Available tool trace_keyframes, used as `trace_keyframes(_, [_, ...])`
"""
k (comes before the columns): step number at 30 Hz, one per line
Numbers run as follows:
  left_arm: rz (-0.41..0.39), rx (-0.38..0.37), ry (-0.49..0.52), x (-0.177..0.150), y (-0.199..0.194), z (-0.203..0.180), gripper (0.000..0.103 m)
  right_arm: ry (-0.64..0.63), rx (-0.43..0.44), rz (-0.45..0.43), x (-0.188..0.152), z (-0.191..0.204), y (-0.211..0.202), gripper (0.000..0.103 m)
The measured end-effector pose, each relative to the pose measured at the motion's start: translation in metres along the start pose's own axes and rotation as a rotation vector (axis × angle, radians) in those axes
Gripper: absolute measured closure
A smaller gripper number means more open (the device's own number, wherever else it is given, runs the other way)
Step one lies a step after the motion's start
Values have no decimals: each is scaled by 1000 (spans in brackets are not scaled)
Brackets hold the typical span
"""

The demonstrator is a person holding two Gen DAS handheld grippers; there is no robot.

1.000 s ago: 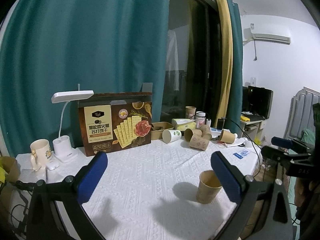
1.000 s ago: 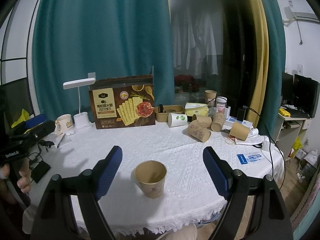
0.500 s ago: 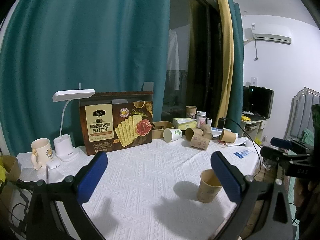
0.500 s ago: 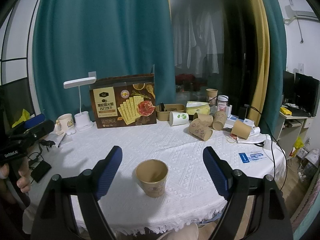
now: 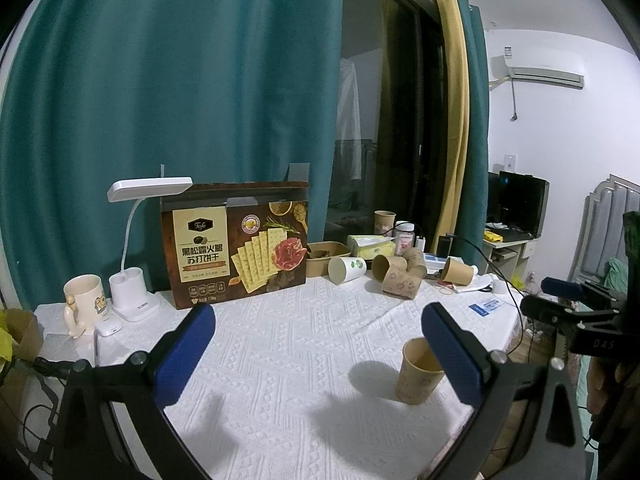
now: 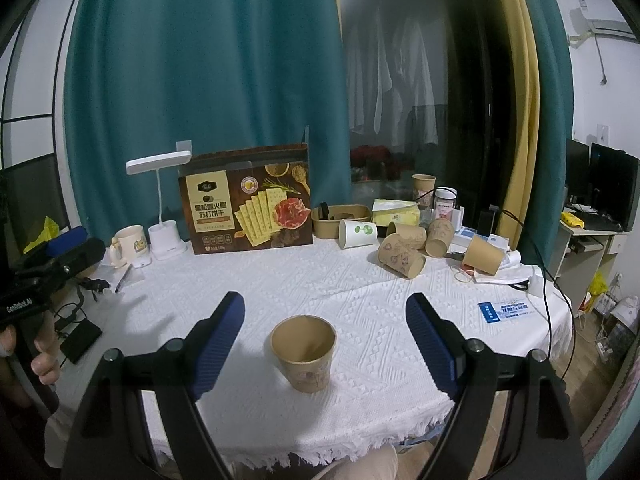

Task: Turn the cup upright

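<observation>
**Cup stands upright; both tools clear of it**

Almost nothing has changed over the last second. The cup [image 6: 303, 354] stands mouth up on the white cloth near the front edge of the counter [image 6: 320, 280], just as it did a second ago, and it shows only a slight drift in either view. The right tool [image 6: 325, 342] is spread wide with nothing in its grasp; the cup sits low between its blue pads [image 6: 218, 340] with a clear gap on each side. The left tool [image 5: 318, 354] is just as wide open and empty, aimed at bare cloth, with the cup [image 5: 418, 372] partly hidden behind its right-hand pad.

My reading is that the flip is already done: the cup is released, steady, and not leaning. What remains looks like no more than drawing the tools away without brushing the rim.

Several other paper cups [image 6: 402, 256] lie on their sides at the back of the counter, beside a cracker box [image 6: 250, 200]. Whether they belong to this task I cannot tell.
</observation>
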State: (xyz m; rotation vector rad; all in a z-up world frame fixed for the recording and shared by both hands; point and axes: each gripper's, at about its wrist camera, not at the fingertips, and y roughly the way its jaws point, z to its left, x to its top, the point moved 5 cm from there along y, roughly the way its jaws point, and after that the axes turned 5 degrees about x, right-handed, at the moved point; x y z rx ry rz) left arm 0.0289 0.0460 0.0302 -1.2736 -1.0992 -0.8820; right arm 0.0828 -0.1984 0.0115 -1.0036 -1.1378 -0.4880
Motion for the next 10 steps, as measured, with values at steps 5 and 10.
trace_keyframes(5, [0, -1, 0, 0, 0, 0, 0, 0, -2, 1, 1, -1, 1, 22])
trace_keyframes(10, [0, 1, 0, 0, 0, 0, 0, 0, 0, 3, -1, -2, 2, 22])
